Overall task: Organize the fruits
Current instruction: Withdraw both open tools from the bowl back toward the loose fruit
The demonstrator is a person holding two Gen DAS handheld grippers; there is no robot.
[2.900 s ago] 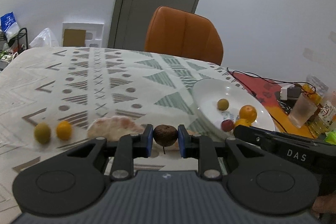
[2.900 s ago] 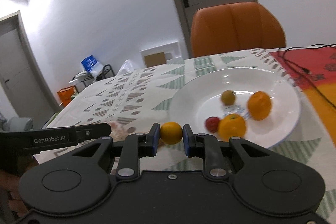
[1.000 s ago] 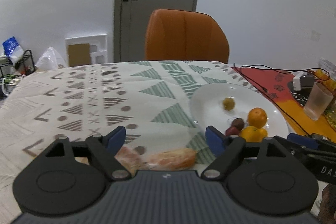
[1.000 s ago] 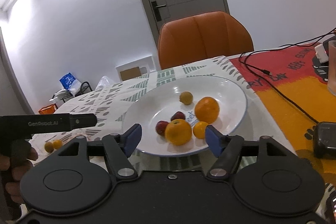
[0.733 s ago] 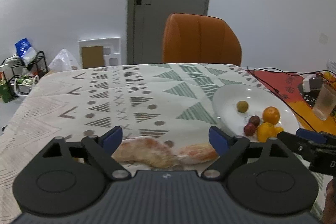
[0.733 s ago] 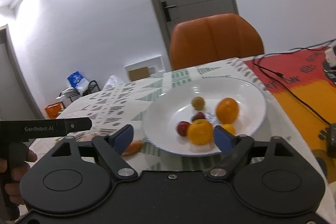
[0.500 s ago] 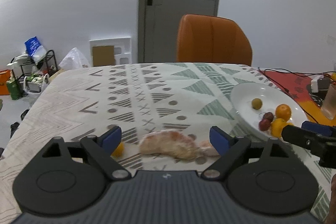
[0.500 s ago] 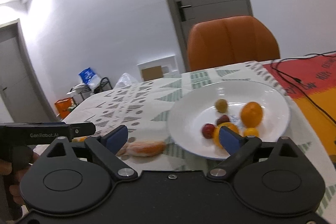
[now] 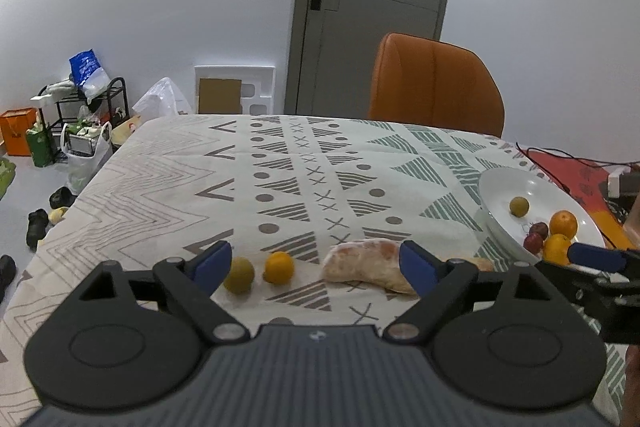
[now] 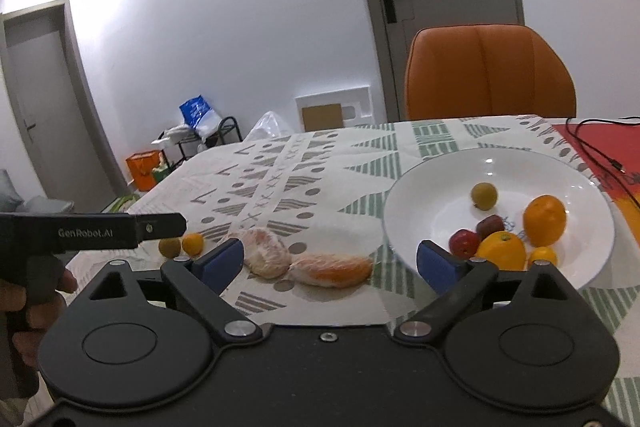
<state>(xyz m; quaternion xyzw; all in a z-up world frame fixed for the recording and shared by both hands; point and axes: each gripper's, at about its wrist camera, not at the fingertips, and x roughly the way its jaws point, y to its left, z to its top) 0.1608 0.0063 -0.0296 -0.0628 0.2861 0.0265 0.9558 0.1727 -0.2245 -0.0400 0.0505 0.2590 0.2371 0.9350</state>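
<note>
Along the bottom of both wrist views sit the black gripper bodies; the left gripper (image 9: 316, 267) and the right gripper (image 10: 330, 261) both have their blue-padded fingers spread wide, with nothing between them. Just past the left fingers, at lower centre of the left view, a green fruit (image 9: 239, 275) and a small orange (image 9: 279, 267) lie side by side on the patterned tablecloth (image 9: 280, 171), with a peeled pomelo piece (image 9: 370, 265) to their right. The right view shows a second, orange-tinged segment (image 10: 330, 270) touching that piece. At the right of both views a white plate (image 10: 432, 203) holds six fruits: a green one (image 10: 484, 195), two dark red ones (image 10: 464, 243), two oranges (image 10: 545, 220) and a tiny orange one (image 10: 542, 255). At far left of the right view a hand (image 10: 28, 307) grips the left tool's handle. Beyond the table stand an orange chair (image 9: 436, 91) and a grey door (image 9: 376, 7).
</note>
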